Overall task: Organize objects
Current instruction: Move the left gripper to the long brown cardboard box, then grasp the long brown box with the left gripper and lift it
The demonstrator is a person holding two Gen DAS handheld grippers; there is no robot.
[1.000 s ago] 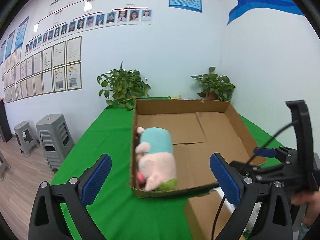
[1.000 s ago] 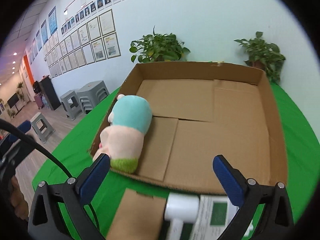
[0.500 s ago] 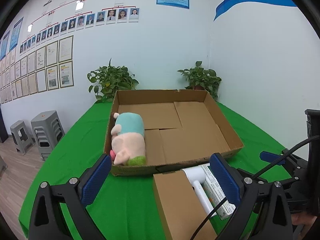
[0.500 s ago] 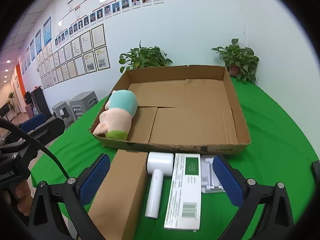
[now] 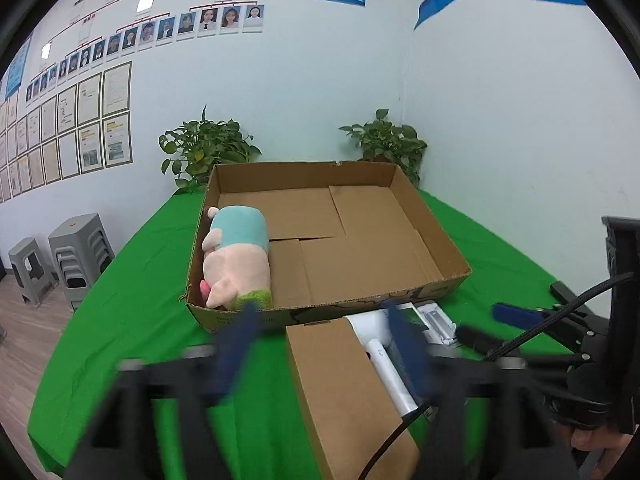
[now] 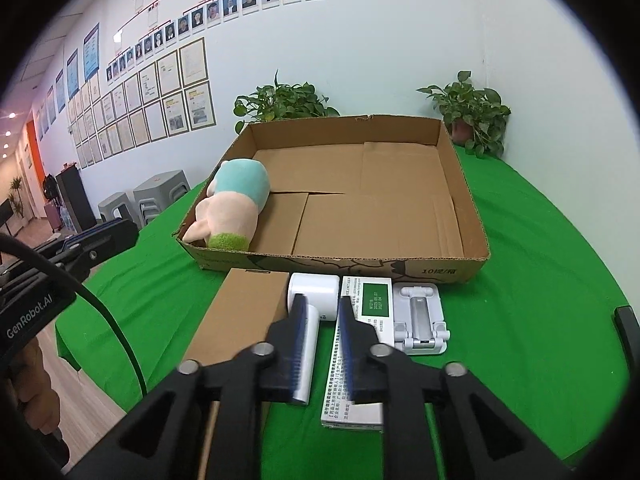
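Observation:
A wide open cardboard box (image 5: pixel 436 236) (image 6: pixel 468 208) stands on the green table. A pink and teal plush toy (image 5: pixel 238 256) (image 6: pixel 232 204) lies inside along its left wall. In front of the box lie a closed brown carton (image 5: pixel 344 392) (image 6: pixel 240 316), a white hand-held device (image 6: pixel 310 312) (image 5: pixel 380 356), a white and green booklet box (image 6: pixel 360 344) and a white folding stand (image 6: pixel 420 316). My left gripper (image 5: pixel 324 348) is blurred, its fingers partly apart above the carton. My right gripper (image 6: pixel 322 340) has its fingers narrowly apart above the white device and holds nothing.
Two potted plants (image 5: pixel 204 152) (image 5: pixel 388 144) stand at the table's far edge against the wall. Grey stools (image 5: pixel 76 252) stand on the floor to the left. The green table (image 6: pixel 552 280) extends right of the box.
Both grippers' fingers have closed in from wide open, the right almost together, the left in mid motion and blurred. Both cameras pulled back, so the items in front of the box came into view.

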